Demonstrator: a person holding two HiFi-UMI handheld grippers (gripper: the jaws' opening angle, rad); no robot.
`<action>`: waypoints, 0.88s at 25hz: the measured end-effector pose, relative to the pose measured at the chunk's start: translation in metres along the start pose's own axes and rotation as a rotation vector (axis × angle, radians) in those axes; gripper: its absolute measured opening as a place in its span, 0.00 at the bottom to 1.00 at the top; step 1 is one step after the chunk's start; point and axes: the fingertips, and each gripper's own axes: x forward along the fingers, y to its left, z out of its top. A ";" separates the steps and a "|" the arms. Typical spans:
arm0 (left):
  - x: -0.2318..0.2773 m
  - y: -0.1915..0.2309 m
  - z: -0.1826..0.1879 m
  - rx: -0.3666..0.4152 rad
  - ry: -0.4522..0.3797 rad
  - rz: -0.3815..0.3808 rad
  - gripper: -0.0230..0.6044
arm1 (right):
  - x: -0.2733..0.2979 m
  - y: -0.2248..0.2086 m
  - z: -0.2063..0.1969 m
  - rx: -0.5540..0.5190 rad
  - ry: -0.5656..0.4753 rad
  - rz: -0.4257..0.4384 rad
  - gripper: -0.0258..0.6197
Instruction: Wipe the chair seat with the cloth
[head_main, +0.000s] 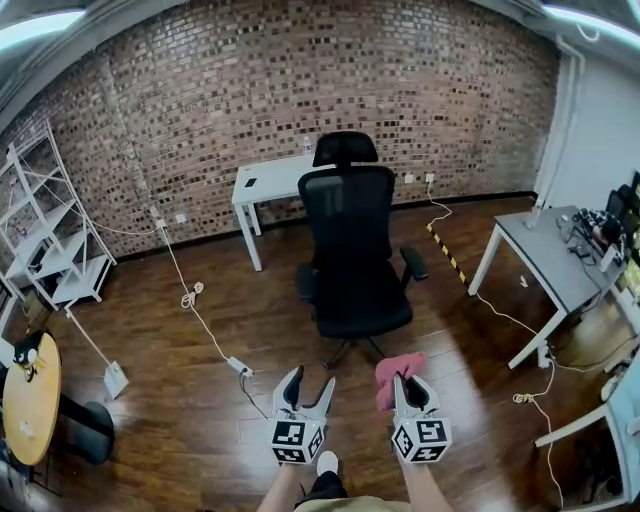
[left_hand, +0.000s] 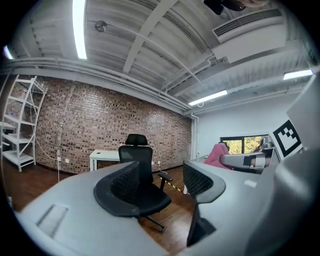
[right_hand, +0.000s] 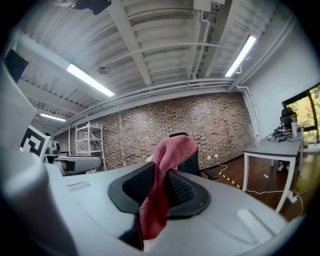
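A black mesh office chair (head_main: 352, 240) stands on the wood floor ahead of me, its bare seat (head_main: 366, 308) facing me. In the left gripper view the chair (left_hand: 138, 176) shows between the jaws, some way off. My right gripper (head_main: 404, 380) is shut on a pink cloth (head_main: 397, 375), which drapes over the jaws; the cloth (right_hand: 164, 185) hangs between the pads in the right gripper view and hides most of the chair there. My left gripper (head_main: 307, 385) is open with nothing in it. Both grippers hover short of the chair's front edge, above the floor.
A white desk (head_main: 270, 185) stands behind the chair against the brick wall. A grey table (head_main: 555, 262) is at the right, a white shelf rack (head_main: 55, 235) and a round wooden table (head_main: 30, 400) at the left. Cables and a power strip (head_main: 240, 367) lie on the floor.
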 end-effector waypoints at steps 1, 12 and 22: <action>0.015 0.009 0.007 -0.003 -0.016 -0.006 0.45 | 0.016 0.001 0.007 -0.018 -0.007 0.007 0.14; 0.122 0.075 0.020 -0.027 -0.022 -0.073 0.43 | 0.133 0.017 0.021 -0.068 0.004 0.035 0.14; 0.225 0.072 -0.002 -0.014 0.065 0.016 0.42 | 0.219 -0.085 0.007 0.032 0.031 0.075 0.15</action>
